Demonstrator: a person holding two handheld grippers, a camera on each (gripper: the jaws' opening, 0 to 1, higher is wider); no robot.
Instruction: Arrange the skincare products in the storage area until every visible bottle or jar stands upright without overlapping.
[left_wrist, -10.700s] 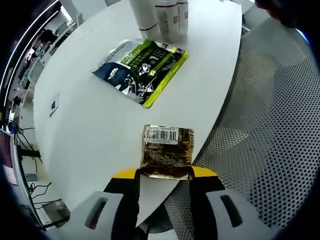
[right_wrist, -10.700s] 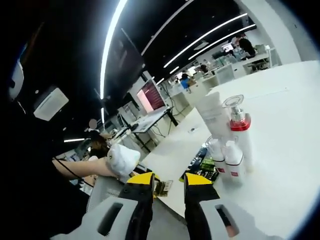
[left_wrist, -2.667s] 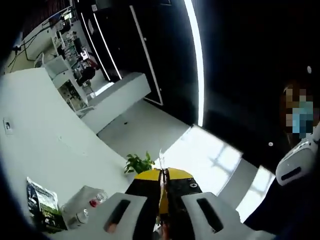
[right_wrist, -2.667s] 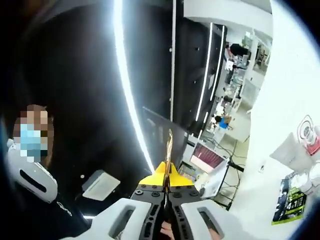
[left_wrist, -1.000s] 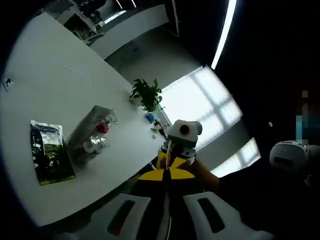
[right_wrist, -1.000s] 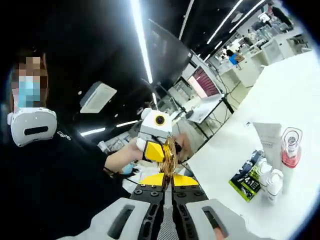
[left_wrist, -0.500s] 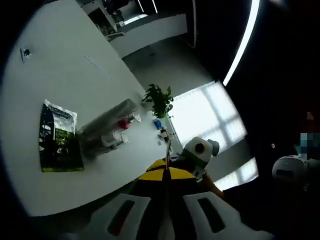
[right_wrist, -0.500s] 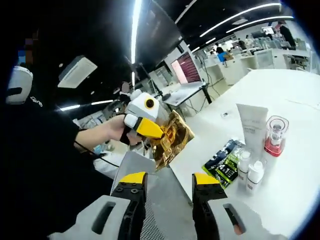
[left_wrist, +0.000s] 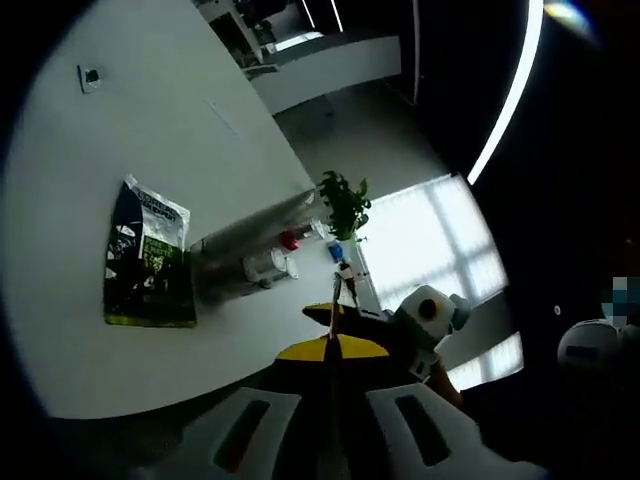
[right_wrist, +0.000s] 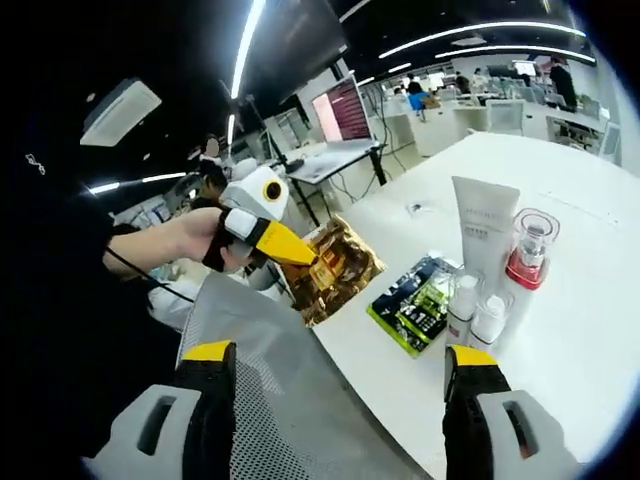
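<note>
Left gripper view looks down its own left gripper (left_wrist: 331, 345), jaws pinched tight on the thin edge of a gold sachet (left_wrist: 333, 312), which shows here only as a sliver rising edge-on from the tips. Off to the left on the white table (left_wrist: 90, 180) lies a green-and-black packet (left_wrist: 148, 258), flat, its long axis running up and down the picture. Just right of it stand the skincare bottles (left_wrist: 262, 262), seen from above, so they point sideways toward the lens.

Right gripper view gives the sachet's full face: the left gripper (right_wrist: 283, 246) comes in from the left, held in a hand (right_wrist: 190, 240), gripping the gold sachet (right_wrist: 336, 268) at one corner, so it hangs tilted over the table edge (right_wrist: 345, 345). The right gripper (right_wrist: 340, 365) has its jaws spread wide, holding nothing, with the sachet above and between them, well apart. Further right, the green-and-black packet (right_wrist: 421, 298) lies flat, and the white tube (right_wrist: 482, 236), the red-capped pump bottle (right_wrist: 524, 255) and two small white bottles (right_wrist: 477, 309) all stand upright, clustered together.
</note>
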